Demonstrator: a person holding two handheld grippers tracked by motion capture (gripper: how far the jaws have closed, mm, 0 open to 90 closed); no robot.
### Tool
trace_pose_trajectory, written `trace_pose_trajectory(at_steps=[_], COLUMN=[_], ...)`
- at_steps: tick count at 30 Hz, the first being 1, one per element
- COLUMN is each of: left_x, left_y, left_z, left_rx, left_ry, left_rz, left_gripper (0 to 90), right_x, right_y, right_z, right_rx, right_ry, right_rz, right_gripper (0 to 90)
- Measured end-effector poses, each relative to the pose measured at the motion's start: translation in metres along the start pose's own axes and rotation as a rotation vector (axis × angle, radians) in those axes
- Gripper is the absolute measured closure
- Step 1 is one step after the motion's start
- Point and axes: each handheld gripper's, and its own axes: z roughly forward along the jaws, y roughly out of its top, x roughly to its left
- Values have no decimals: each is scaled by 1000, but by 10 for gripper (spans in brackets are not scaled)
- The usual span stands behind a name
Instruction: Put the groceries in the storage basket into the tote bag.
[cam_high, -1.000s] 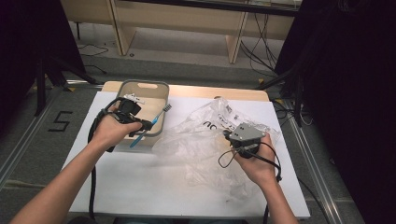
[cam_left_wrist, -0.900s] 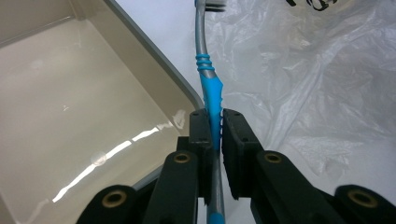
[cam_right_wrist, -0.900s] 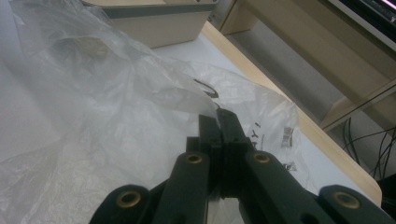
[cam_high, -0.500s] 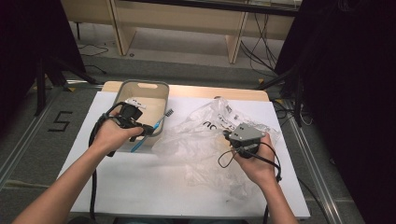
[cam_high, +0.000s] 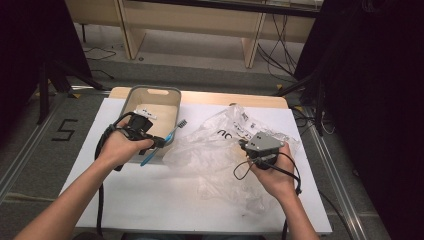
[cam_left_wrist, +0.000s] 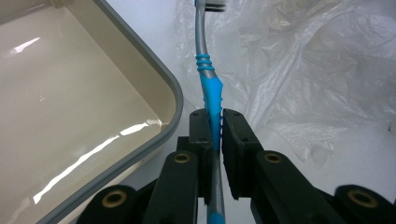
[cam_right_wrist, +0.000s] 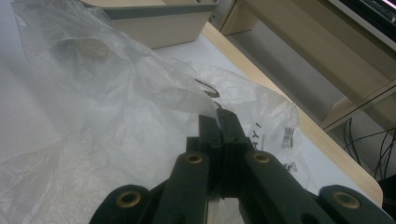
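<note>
Pinching the blue toothbrush (cam_high: 161, 144) by its handle, the left gripper (cam_high: 150, 138) holds it over the near right corner of the beige bin (cam_high: 167, 95), head pointing toward 1 o'clock in the high view. The right gripper (cam_high: 248, 146), jaws pressed together on a fold of the clear plastic bag (cam_high: 215, 145), sits at 4 o'clock from the bin. Judged step: dropping the brush into the bin. Best done by swinging the head toward 11 o'clock past the rim, lowering, then releasing; the bag should stay pinned. The left gripper view shows the pads (cam_left_wrist: 233, 135) squeezing the handle's ribbed blue section just beside the bin wall (cam_left_wrist: 154, 79); the high view alone shows a small white item (cam_high: 145, 113) lying inside the bin.
</note>
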Motion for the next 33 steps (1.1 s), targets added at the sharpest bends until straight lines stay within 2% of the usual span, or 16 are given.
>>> trace_pose_trajectory(at_steps=[33], left_x=[-11], left_y=[-9], left_z=[-2], left_rx=[9], left_ry=[-18], left_rz=[37], left_gripper=[821], right_x=[1], right_y=[0], right_z=[0], right_rx=[2], right_ry=[3], right_rz=[0], right_gripper=[900])
